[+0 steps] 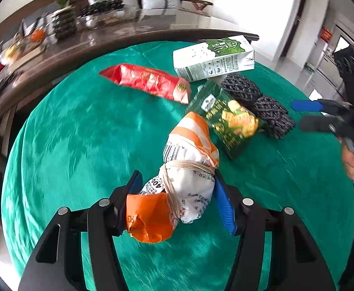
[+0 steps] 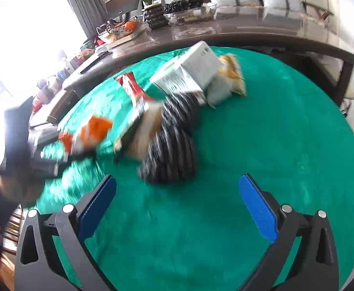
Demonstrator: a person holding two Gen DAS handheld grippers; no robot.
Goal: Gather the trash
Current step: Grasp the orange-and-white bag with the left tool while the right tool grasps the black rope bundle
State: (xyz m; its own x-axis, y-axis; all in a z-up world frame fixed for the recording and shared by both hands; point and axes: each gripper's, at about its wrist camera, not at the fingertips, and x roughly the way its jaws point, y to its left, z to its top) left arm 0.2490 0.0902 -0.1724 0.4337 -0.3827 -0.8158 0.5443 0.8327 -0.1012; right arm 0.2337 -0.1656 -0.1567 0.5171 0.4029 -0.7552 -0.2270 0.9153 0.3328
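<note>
My left gripper (image 1: 177,194) is shut on an orange and white wrapper bundle (image 1: 186,169) tied with string, above the green cloth (image 1: 80,133). Beyond it lie a red snack packet (image 1: 148,81), a green snack bag (image 1: 230,121), a white and green milk carton (image 1: 213,58) and a black and grey coiled rope bundle (image 1: 257,99). My right gripper (image 2: 177,194) is open and empty, just short of the rope bundle (image 2: 172,145); it also shows at the right edge of the left wrist view (image 1: 308,115). The right wrist view is blurred. The carton (image 2: 191,72) and the bundle (image 2: 89,133) show there.
The green cloth covers a round table (image 2: 298,145). Behind it runs a long brown table (image 1: 128,36) with a potted plant (image 1: 60,7), a tray of dark fruit and clutter. A yellow and white packet (image 2: 228,80) lies behind the carton.
</note>
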